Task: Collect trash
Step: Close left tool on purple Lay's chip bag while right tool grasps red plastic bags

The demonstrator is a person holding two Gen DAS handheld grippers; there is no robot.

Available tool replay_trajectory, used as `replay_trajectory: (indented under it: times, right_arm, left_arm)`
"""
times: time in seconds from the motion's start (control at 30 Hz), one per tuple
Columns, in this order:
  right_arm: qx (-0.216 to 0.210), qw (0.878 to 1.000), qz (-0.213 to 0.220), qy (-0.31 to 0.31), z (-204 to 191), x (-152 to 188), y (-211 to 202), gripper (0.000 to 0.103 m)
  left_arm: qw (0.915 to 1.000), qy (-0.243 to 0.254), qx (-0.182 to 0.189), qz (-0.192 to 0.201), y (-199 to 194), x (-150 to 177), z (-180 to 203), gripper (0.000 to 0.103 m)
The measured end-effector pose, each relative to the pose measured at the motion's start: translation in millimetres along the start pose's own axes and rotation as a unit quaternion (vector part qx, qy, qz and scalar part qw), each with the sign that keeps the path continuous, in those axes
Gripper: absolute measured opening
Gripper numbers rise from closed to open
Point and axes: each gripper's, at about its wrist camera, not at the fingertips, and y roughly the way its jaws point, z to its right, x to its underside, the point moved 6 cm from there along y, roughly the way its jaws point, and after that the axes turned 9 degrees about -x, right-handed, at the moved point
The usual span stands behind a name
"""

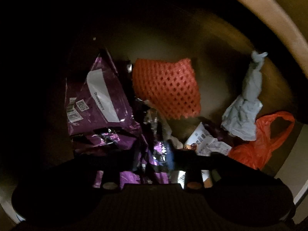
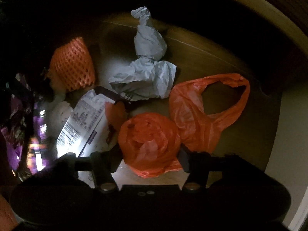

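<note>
Trash seen piled inside dim bin [image 2: 240,44]: orange plastic bag [image 2: 152,144] bracketed by right tongs [image 2: 149,158], spread wide, nothing gripped. Purple wrapper [image 1: 100,100], red foam net [image 1: 167,86], crumpled grey paper [image 1: 244,111] lie nearby. Left tongs [image 1: 154,163] too dark; state cannot be told. Risk judged: thin bag could be snagged on withdrawal, dragged back out.

Glossy purple foil wrapper [image 1: 100,100], orange foam net [image 1: 167,88], crumpled paper [image 2: 146,71], thin plastic bag [image 2: 173,127].
</note>
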Motion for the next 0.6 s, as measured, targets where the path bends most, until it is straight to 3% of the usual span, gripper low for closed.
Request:
replay_trajectory:
  times: [0.07, 0.33, 0.6]
  right_arm:
    - [0.007, 1.000, 0.002, 0.009, -1, 0, -7, 0.052]
    - [0.002, 0.998, 0.037, 0.048, -8, -2, -73, 0.050]
    - [-0.008, 0.992, 0.077, 0.102, -23, 0, -176, 0.049]
  left_arm:
    - [1.0000, 0.008, 0.002, 0.006, -9, 5, -1, 0.011]
    - [0.9995, 0.011, 0.023, 0.020, -52, 25, -36, 0.009]
    - [0.9962, 0.050, 0.039, 0.060, -125, 56, -82, 0.004]
